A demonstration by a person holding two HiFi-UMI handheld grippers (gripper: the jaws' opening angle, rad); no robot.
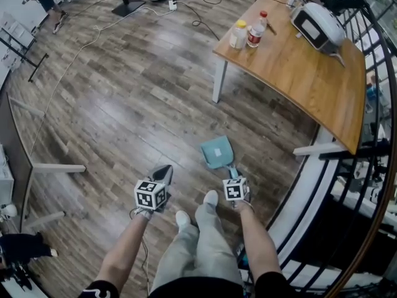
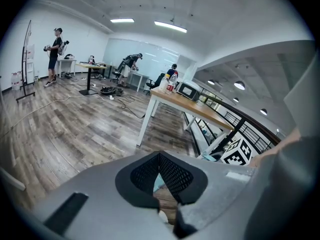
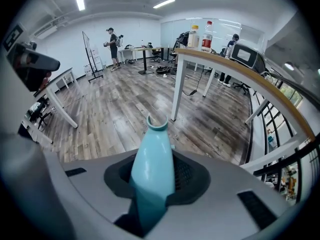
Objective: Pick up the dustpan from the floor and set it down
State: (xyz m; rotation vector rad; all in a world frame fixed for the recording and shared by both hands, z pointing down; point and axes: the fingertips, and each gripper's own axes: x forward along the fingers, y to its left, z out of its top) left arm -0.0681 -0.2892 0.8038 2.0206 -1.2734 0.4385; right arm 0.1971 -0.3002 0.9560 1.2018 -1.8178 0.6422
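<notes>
Now right tongs (image 3: 156, 181) grip the smooth, tapered teal dustpan (image 3: 152, 159) handle.

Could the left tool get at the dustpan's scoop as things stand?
Probably yes: only bare floor shows between the left tool and the dustpan, and the right tool grips only its handle.

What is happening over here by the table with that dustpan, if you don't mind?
A person is standing with a gripper in each hand. The right claw is clamped on the handle of a teal dustpan, whose pan sits low by the wooden floor; whether it touches is unclear. The left claw is shut and empty.
</notes>
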